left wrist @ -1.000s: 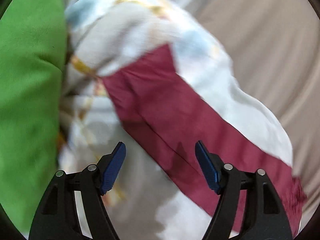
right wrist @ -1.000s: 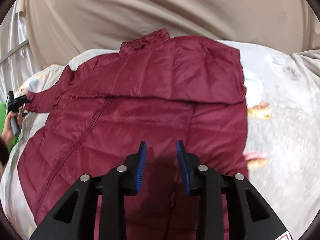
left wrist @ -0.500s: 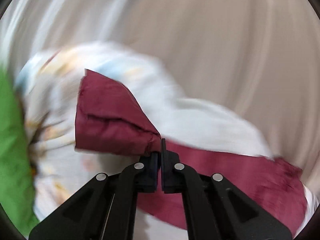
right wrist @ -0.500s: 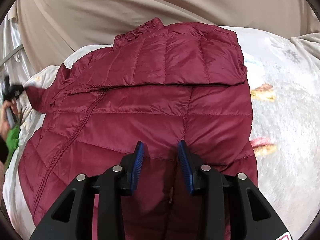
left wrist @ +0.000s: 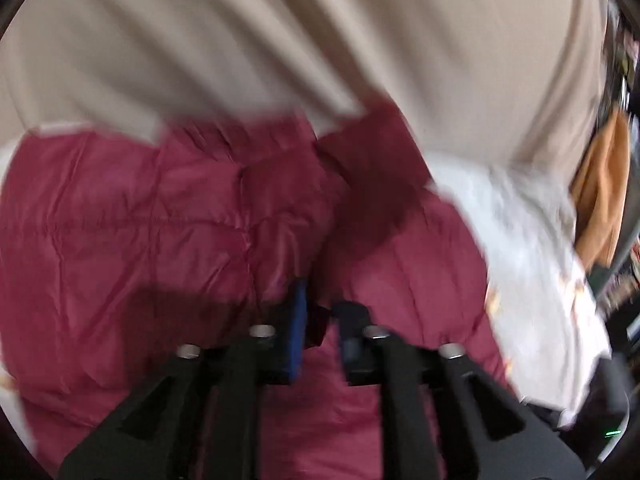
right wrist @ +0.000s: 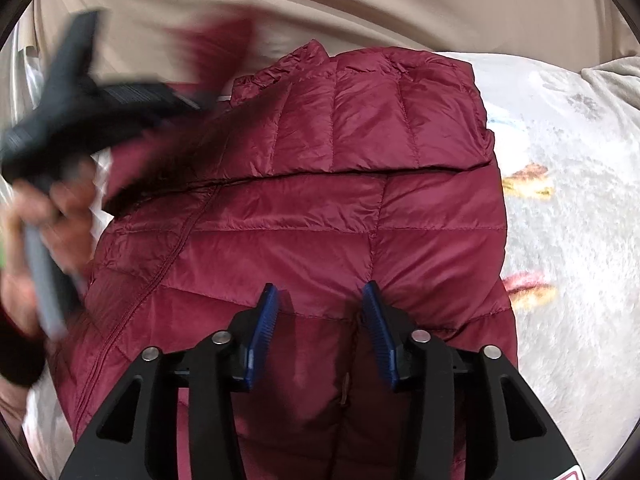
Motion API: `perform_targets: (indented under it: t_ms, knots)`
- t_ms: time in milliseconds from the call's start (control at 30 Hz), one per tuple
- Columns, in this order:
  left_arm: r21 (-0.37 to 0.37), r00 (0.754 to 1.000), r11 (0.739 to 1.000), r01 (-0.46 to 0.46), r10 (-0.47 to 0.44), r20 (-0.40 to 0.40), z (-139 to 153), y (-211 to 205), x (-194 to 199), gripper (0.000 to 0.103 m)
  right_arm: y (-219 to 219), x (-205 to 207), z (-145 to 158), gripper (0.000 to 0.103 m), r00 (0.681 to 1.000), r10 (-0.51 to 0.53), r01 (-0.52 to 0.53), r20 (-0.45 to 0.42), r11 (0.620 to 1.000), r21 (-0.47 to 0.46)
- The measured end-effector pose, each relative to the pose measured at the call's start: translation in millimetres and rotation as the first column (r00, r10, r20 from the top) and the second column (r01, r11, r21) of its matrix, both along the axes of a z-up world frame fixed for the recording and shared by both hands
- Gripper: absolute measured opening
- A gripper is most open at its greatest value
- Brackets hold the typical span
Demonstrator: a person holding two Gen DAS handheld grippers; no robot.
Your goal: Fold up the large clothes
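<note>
A maroon quilted puffer jacket (right wrist: 320, 216) lies flat on a white patterned bedsheet (right wrist: 580, 220), one sleeve folded across its chest. My left gripper (left wrist: 320, 320) is shut on the jacket's other sleeve (left wrist: 304, 248) and holds it lifted over the jacket body; this view is blurred. In the right wrist view the left gripper (right wrist: 100, 96) shows at the upper left with the sleeve end (right wrist: 224, 48) trailing from it. My right gripper (right wrist: 320, 312) is open and empty, low over the jacket's lower front.
A beige curtain (left wrist: 280, 40) hangs behind the bed. An orange-brown garment (left wrist: 600, 200) hangs at the far right of the left wrist view. The person's hand (right wrist: 44, 240) holds the left gripper's handle.
My left gripper closed on the sleeve end and swung it up and across over the jacket body. My right gripper moved closer over the jacket front and stayed open.
</note>
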State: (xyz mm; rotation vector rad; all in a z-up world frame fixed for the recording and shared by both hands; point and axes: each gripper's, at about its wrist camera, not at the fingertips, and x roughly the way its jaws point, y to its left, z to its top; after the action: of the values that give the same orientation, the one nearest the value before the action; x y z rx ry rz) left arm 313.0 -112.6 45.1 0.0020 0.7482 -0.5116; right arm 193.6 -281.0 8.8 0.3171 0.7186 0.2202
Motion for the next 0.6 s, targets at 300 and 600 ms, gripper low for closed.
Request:
perform_targets:
  t_ms: [300, 600]
  knots:
    - [-0.068, 1.0, 0.998, -0.005, 0.005, 0.003, -3, 28, -21, 0.081, -11, -9, 5, 0.055, 0.999, -0.027, 0.026, 0.021, 0.999, 0.048]
    - [-0.149, 0.941, 0.933, -0.326, 0.306, -0.144, -7, 199, -2, 0.09, -16, 18, 56, 0.065, 0.998, -0.048, 0.043, 0.052, 0.995, 0.087]
